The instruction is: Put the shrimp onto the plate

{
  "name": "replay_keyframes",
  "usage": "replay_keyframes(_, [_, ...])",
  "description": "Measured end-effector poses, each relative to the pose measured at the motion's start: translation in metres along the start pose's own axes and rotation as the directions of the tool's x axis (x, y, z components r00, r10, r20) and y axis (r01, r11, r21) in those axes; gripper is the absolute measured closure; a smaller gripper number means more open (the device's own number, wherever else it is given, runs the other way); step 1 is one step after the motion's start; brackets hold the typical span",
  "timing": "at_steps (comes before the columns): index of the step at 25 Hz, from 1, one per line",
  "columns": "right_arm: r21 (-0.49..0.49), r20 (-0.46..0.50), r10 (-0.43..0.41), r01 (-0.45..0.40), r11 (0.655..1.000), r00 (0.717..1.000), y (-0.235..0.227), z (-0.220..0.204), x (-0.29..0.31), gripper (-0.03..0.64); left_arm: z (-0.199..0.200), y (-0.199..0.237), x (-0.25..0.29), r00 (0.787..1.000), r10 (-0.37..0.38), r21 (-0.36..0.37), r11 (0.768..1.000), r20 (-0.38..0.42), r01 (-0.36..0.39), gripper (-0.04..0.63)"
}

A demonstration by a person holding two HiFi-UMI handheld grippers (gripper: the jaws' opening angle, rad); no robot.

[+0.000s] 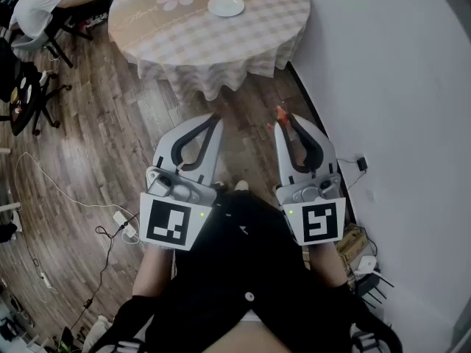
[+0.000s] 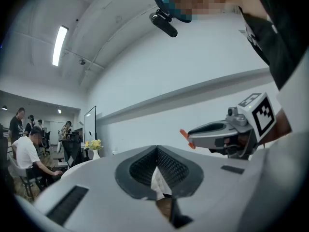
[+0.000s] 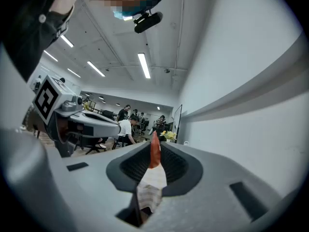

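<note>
An orange shrimp (image 1: 282, 115) sticks out from the tips of my right gripper (image 1: 284, 124), which is shut on it. In the right gripper view the shrimp (image 3: 154, 151) stands upright between the closed jaws. My left gripper (image 1: 215, 119) is shut and holds nothing; its jaws meet at the tip (image 2: 157, 149). Both grippers hang side by side at waist height over the wooden floor. The white plate (image 1: 226, 6) lies on a round table (image 1: 184, 43) with a checked cloth, well ahead of both grippers. From the left gripper view the shrimp (image 2: 186, 138) shows on the right gripper (image 2: 192, 138).
A white wall (image 1: 397, 87) runs close along the right side. Cables and a power strip (image 1: 124, 224) lie on the floor at the left. A seated person (image 1: 33, 9) and office chairs (image 1: 26, 98) are at the far left. Small items (image 1: 364, 263) sit by the wall base.
</note>
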State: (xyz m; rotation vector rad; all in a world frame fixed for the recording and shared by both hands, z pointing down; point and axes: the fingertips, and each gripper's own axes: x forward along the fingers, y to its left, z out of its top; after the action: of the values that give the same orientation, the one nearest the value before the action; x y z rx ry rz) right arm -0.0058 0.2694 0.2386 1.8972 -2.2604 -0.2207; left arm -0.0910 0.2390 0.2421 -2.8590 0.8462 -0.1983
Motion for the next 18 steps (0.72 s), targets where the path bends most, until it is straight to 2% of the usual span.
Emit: replay_keyframes(18, [0.018,-0.005,0.001,0.000,1.000,1.000,0.0036,0.0010,0.0022,0.568,-0.0031,0.0049,-0.0029,1.000,0.004,-0.022,1.000,0.000,-0.004,0.594])
